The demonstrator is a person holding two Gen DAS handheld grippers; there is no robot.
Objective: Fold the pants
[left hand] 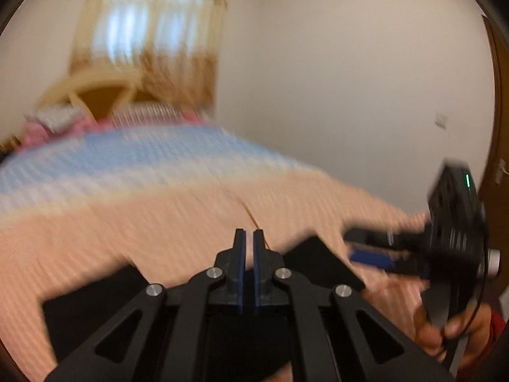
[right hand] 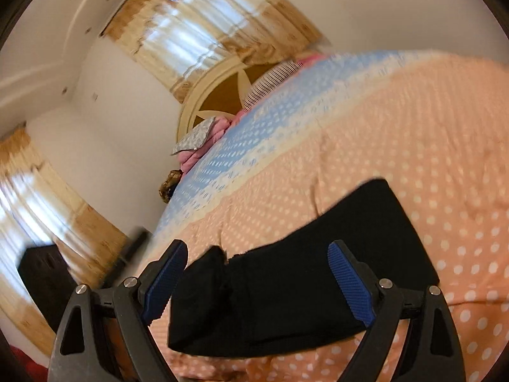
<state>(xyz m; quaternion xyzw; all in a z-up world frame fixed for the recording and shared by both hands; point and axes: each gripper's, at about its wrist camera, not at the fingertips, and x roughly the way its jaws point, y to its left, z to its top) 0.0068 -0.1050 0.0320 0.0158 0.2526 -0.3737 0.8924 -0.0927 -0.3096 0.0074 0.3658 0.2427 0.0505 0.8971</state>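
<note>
The black pants (right hand: pixel 286 277) lie folded into a compact block on the peach dotted bedspread (right hand: pixel 397 146). In the left wrist view they show as dark cloth (left hand: pixel 95 305) under and beside my gripper. My left gripper (left hand: pixel 249 238) has its blue-padded fingers nearly together, with nothing seen between them, above the pants. My right gripper (right hand: pixel 257 267) is wide open and hovers over the folded pants, one finger on each side. It also shows at the right edge of the left wrist view (left hand: pixel 369 245), held in a hand. The left view is motion-blurred.
The bedspread turns blue (left hand: pixel 127 152) toward the headboard (right hand: pixel 219 95), where pillows (right hand: pixel 273 82) and pink bedding lie. Curtained windows (right hand: pixel 191 38) and white walls stand behind. A dark piece of furniture (right hand: pixel 44 273) stands left of the bed.
</note>
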